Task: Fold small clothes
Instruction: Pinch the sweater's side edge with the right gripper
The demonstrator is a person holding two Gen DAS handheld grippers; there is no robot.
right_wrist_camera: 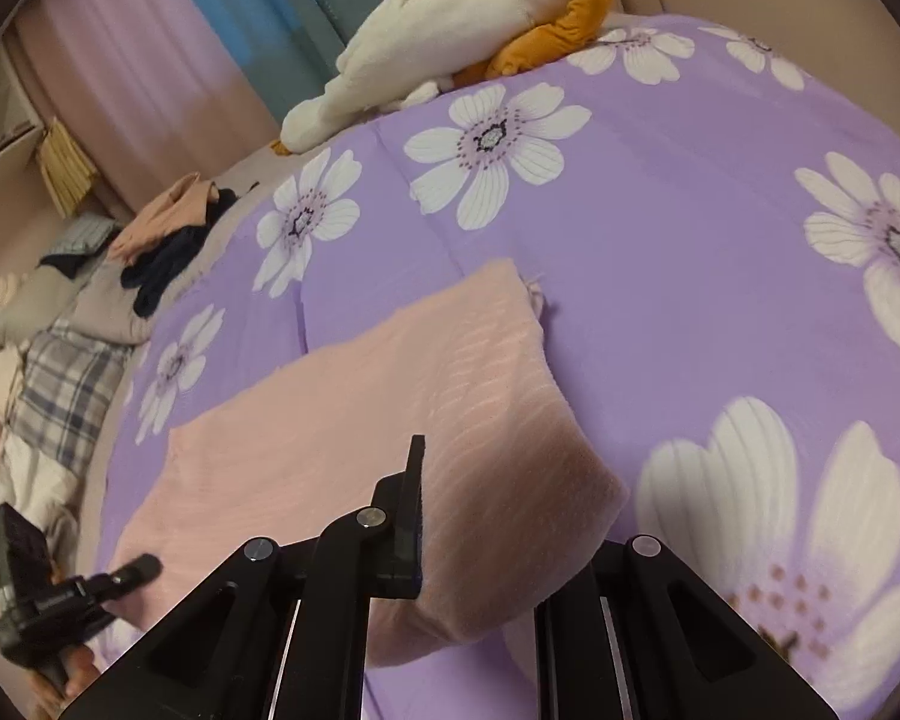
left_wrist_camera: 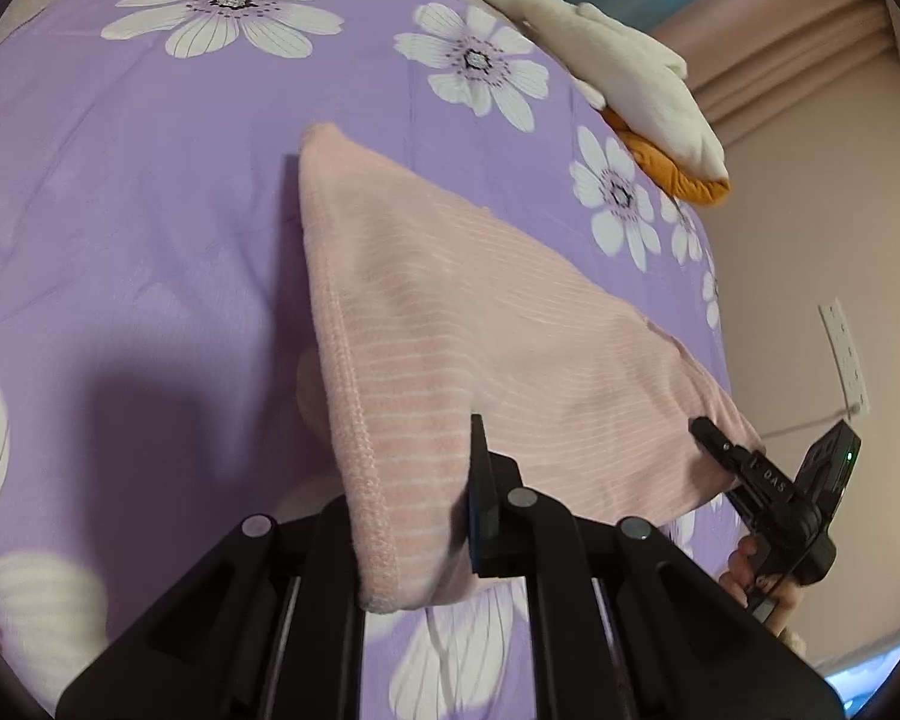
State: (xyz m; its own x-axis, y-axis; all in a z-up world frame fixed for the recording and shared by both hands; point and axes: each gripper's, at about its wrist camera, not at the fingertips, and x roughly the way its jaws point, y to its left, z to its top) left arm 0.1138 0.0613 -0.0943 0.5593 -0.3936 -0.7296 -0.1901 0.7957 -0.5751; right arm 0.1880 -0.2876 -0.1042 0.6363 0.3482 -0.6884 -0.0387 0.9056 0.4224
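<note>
Sagging between grips — pink ribbed garment (left_wrist_camera: 450,312), stitched hem.

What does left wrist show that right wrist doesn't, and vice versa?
Left wrist only: a wall socket strip with its cord, and the stitched hem of the pink garment.
Right wrist only: a pile of clothes and plaid fabric at the bed's far side.
Both: the purple flowered bedspread, the white and orange plush, each hand-held gripper shut on the garment: left hand-held gripper, right hand-held gripper.
</note>
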